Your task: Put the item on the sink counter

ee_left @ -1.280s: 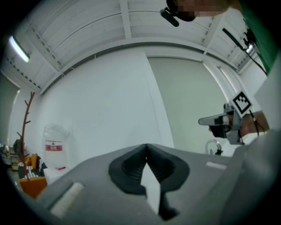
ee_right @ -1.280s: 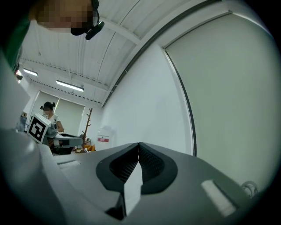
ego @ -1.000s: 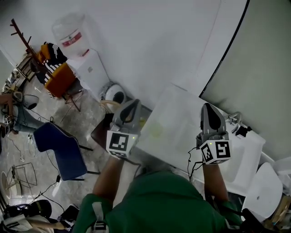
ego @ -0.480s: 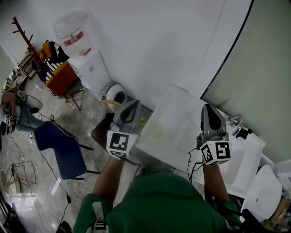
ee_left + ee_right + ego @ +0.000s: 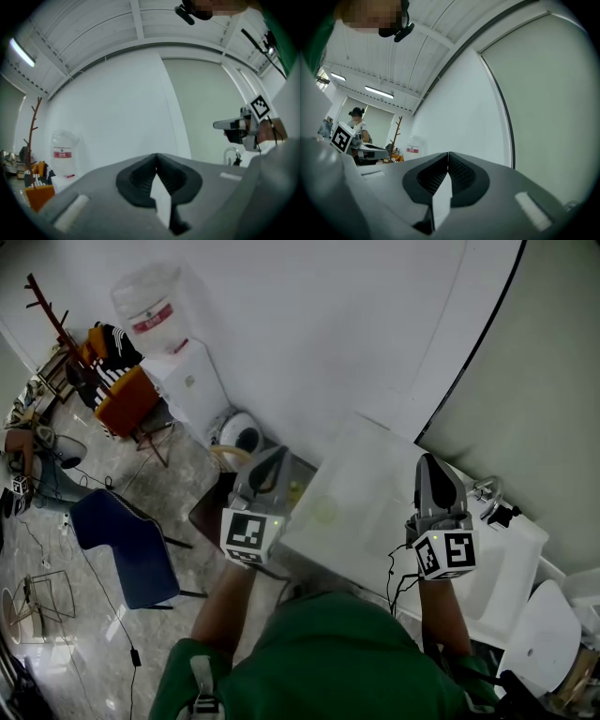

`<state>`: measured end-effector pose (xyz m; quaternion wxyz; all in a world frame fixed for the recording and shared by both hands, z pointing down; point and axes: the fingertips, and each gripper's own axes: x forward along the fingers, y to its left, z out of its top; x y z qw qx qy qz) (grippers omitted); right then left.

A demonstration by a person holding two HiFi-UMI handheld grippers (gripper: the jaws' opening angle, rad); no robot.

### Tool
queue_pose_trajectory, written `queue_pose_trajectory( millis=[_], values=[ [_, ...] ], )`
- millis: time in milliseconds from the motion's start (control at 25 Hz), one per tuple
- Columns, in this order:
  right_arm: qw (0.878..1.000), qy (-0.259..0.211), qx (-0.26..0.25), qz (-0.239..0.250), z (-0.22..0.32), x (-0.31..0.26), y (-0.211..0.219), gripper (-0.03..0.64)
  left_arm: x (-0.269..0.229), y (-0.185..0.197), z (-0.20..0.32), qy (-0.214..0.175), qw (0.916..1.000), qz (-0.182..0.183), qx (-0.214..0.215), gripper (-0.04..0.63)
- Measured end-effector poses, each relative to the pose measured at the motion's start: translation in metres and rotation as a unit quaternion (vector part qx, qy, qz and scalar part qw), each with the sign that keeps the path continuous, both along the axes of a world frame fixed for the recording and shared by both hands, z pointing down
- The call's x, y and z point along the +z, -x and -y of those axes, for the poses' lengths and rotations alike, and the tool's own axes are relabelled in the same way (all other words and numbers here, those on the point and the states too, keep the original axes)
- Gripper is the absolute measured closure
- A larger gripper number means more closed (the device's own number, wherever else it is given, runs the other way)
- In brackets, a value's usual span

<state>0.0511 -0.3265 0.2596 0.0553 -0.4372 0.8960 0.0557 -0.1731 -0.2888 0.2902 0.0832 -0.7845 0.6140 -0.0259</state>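
Sink counter (image 5: 366, 474): white, faucet (image 5: 486, 487) at its edge.
Left gripper (image 5: 277, 450): jaws pressed together, empty.
Right gripper (image 5: 426, 459): jaws pressed together, empty.

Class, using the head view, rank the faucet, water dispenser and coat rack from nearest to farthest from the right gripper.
1. Faucet, just right of the right gripper.
2. Water dispenser, upper left, against the wall.
3. Coat rack, far left corner.
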Motion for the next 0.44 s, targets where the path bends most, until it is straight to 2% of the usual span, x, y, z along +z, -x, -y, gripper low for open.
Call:
queue_pose_trajectory(
  millis=[440],
  values=[
    [1.0, -0.002, -0.003, -0.001, -0.0012, -0.0006, 0.0061, 0.614, 0.0013, 0.0064, -0.0012, 0.003, 1.0, 0.003, 0.0, 0.597]
  ],
)
